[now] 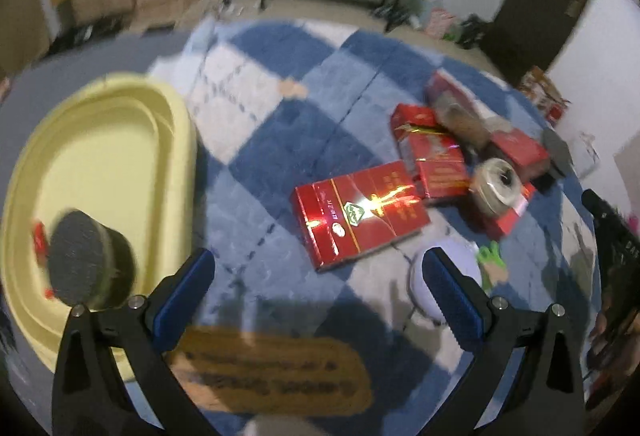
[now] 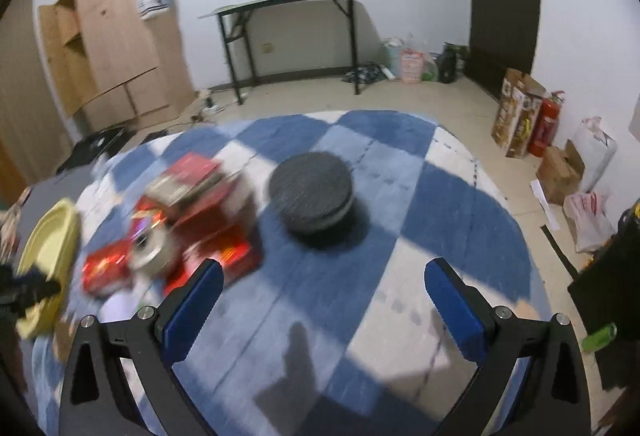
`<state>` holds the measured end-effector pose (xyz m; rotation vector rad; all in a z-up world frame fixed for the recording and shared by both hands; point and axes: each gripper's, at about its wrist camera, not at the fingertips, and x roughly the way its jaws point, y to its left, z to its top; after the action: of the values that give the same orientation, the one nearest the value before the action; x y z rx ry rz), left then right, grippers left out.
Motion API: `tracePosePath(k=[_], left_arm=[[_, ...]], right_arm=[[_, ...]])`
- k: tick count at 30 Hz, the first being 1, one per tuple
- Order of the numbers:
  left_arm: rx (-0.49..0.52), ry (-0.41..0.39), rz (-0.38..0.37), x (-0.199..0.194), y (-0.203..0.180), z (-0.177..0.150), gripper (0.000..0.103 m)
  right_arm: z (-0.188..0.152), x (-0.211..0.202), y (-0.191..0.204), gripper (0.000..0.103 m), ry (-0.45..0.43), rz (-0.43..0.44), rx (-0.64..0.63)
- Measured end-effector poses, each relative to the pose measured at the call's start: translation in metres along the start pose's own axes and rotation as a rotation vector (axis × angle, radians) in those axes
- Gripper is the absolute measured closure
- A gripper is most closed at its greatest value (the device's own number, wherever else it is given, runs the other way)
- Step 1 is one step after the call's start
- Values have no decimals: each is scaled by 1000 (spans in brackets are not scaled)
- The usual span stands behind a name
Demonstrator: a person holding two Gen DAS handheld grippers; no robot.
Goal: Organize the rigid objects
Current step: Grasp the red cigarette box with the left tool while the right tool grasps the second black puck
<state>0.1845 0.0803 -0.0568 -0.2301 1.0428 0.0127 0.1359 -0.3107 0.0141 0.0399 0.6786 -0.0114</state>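
Note:
A yellow oval tray (image 1: pixel 168 140) lies at the left of the blue and white checked rug; a dark round puck (image 1: pixel 86 256) and a small red item (image 1: pixel 40 242) rest in it. Red boxes (image 1: pixel 360 216) lie heaped right of centre with a tape roll (image 1: pixel 498 184). My left gripper (image 1: pixel 316 276) hangs open above the rug, nothing between its fingers. In the right wrist view a second dark round puck (image 2: pixel 312 192) sits on the rug ahead of my open, empty right gripper (image 2: pixel 320 288). The red boxes (image 2: pixel 208 220), tape roll (image 2: pixel 150 248) and tray (image 2: pixel 48 236) show blurred at left.
A pale round object (image 1: pixel 452 280) and a small green toy (image 1: pixel 492 260) lie near my left gripper's right finger. A brown oval mat (image 1: pixel 276 376) sits beneath it. Beyond the rug stand a black table (image 2: pixel 288 32), wooden cabinet (image 2: pixel 116 36), bags, cartons and a red extinguisher (image 2: pixel 546 124).

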Motion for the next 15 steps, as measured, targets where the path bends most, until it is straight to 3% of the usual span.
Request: tracePosePath(k=[3, 10, 15], left_arm=[[-62, 10, -12, 18, -9, 8, 0], [-16, 68, 9, 63, -29, 9, 0], [11, 44, 33, 69, -32, 12, 0]], right_arm=[[11, 34, -5, 0, 9, -22, -8], [10, 86, -5, 0, 27, -20, -57], [16, 112, 2, 0, 20, 4, -104]])
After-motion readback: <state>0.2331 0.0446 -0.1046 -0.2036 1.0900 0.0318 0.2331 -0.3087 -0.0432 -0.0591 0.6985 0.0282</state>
